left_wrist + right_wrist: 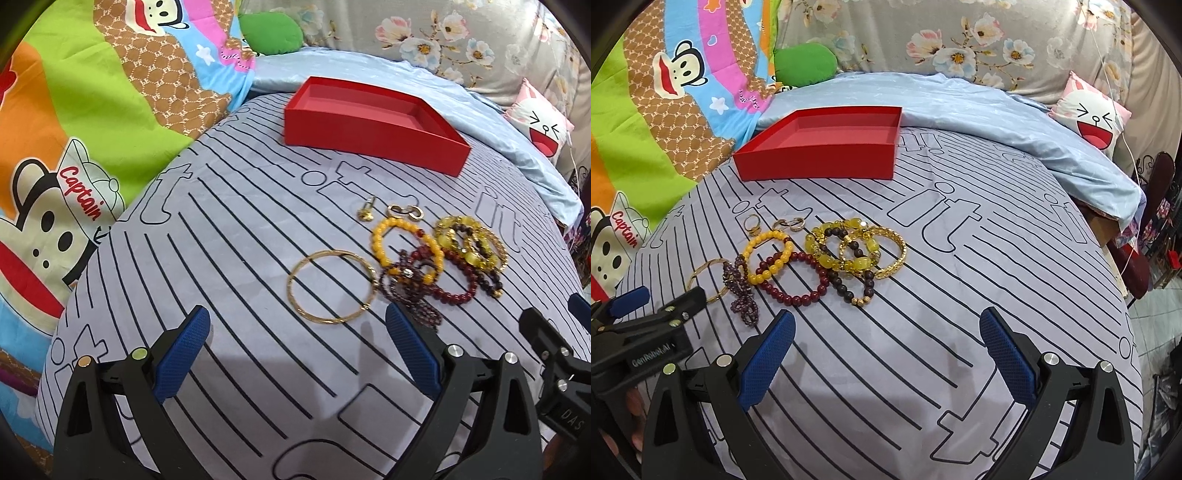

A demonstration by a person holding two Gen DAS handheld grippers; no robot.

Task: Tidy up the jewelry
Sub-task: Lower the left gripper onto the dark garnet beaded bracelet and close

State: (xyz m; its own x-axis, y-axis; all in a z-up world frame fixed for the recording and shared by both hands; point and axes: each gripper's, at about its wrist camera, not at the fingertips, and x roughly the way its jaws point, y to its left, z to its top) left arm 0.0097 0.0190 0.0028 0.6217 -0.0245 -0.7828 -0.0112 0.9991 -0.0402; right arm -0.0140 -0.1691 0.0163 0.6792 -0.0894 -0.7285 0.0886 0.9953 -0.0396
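Note:
A pile of jewelry lies on the striped grey sheet: a thin gold bangle [332,287], a yellow bead bracelet [406,243], a dark red bead bracelet [798,280], a purple bead strand [740,291], amber and gold bracelets [857,247], a gold ring [366,210] and gold earrings [404,210]. An open, empty red box [373,123] sits behind them, also in the right wrist view [820,147]. My left gripper [297,354] is open, just short of the bangle. My right gripper [886,354] is open, below the pile.
A colourful cartoon quilt [74,110] lies to the left, a light blue blanket [997,118] and a green cushion [805,62] behind the box. A cartoon pillow [1089,114] sits at the back right. The bed edge drops off on the right [1134,295].

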